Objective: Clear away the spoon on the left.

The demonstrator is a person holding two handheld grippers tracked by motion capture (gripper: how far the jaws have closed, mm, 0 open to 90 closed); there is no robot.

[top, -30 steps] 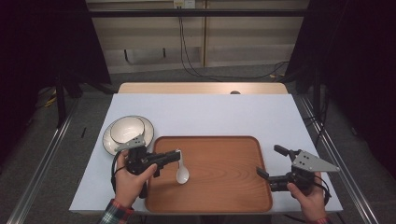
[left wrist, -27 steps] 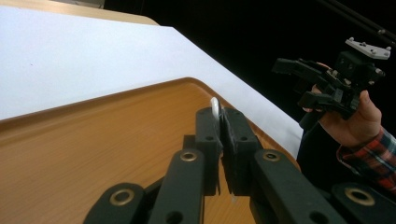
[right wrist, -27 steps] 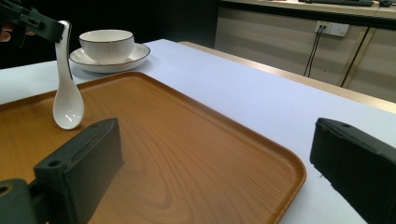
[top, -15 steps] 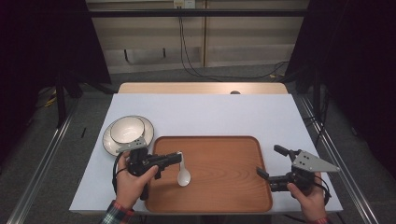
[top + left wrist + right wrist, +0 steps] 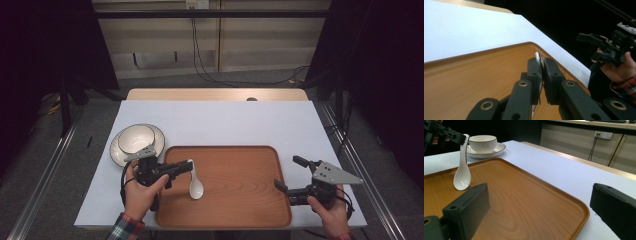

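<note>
The white spoon, clamped in the left hand-held gripper, has risen above the wooden tray; right hand-held gripper gapes.

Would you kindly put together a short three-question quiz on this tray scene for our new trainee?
1. True or false: the left gripper is shut on the handle of the white spoon.
2. Where does the white bowl sit? A) on the wooden tray B) on a white plate left of the tray C) in the right gripper
3. Fill in: the jaws of the right gripper stand ____, with nothing between them.

Key
1. True: the jaws pinch the handle's top and the spoon hangs bowl-end down over the tray.
2. B.
3. Open.
</note>
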